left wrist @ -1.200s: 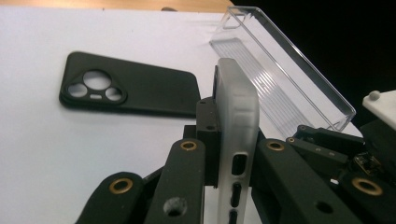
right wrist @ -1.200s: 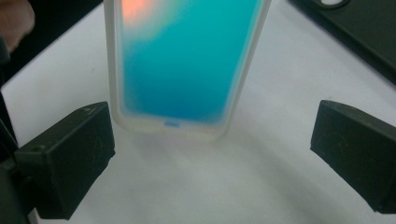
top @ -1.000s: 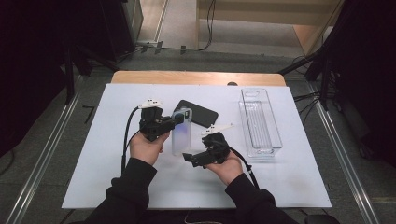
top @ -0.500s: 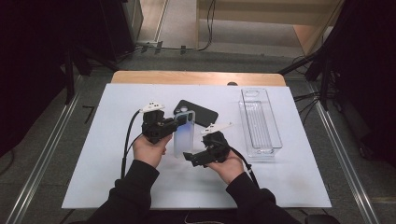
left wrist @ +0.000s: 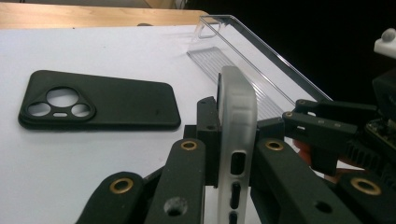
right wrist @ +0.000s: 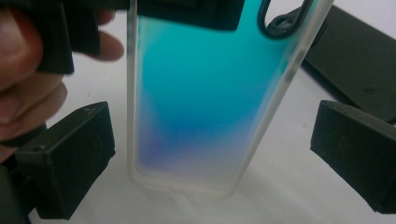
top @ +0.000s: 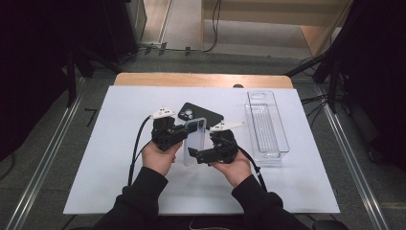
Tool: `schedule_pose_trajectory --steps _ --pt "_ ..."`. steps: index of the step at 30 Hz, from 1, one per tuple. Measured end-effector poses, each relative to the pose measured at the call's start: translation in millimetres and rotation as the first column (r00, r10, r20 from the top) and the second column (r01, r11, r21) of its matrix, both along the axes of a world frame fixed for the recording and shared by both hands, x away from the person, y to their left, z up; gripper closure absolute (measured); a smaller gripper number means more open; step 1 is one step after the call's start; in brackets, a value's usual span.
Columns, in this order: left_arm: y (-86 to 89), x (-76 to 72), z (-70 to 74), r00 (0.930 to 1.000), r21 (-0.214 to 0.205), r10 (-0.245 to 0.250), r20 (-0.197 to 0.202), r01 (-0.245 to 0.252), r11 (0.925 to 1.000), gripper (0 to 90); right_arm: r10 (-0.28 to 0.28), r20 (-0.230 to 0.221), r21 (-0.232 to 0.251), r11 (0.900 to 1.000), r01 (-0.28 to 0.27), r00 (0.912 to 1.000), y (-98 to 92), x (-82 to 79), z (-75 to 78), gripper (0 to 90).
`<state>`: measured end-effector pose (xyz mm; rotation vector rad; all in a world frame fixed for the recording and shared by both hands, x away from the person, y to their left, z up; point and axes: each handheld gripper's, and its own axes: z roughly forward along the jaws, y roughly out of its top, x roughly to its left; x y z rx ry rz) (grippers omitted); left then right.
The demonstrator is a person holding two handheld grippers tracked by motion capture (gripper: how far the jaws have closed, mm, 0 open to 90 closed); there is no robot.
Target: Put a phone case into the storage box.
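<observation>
Now the left tool (left wrist: pixel 233 154) clamps the frosted phone case (left wrist: pixel 237 116) edgewise — right tool (right wrist: pixel 212 154) (jaws wide) straddles it.

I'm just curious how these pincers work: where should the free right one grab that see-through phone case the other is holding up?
Probably across the two long side rims of the translucent case, near its lower end. The right gripper faces its broad side, jaws open either side of it, and the left gripper already clamps one end.
</observation>
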<state>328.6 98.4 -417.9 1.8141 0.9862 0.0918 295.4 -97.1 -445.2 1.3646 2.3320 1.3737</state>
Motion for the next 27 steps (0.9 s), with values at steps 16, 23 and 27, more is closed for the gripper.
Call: schedule_pose_trajectory --steps 16,23,27 --pt "-14.9 -11.4 3.2 0.9999 -0.015 -0.011 -0.004 0.011 0.9998 85.3 -0.068 0.017 0.043 0.9968 0.068 0.9975 -1.2 3.9 4.3 0.0" --pt "-16.1 -12.6 4.0 0.9998 -0.017 -0.016 -0.007 0.016 0.9997 84.4 -0.047 0.026 0.078 0.9960 0.045 0.9986 -3.2 2.8 3.5 14.4" --pt "-15.3 -14.3 6.8 0.9999 -0.031 -0.013 0.002 0.013 0.9994 76.8 -0.049 0.033 0.075 0.9961 0.047 0.9982 -3.3 2.5 4.3 14.6"
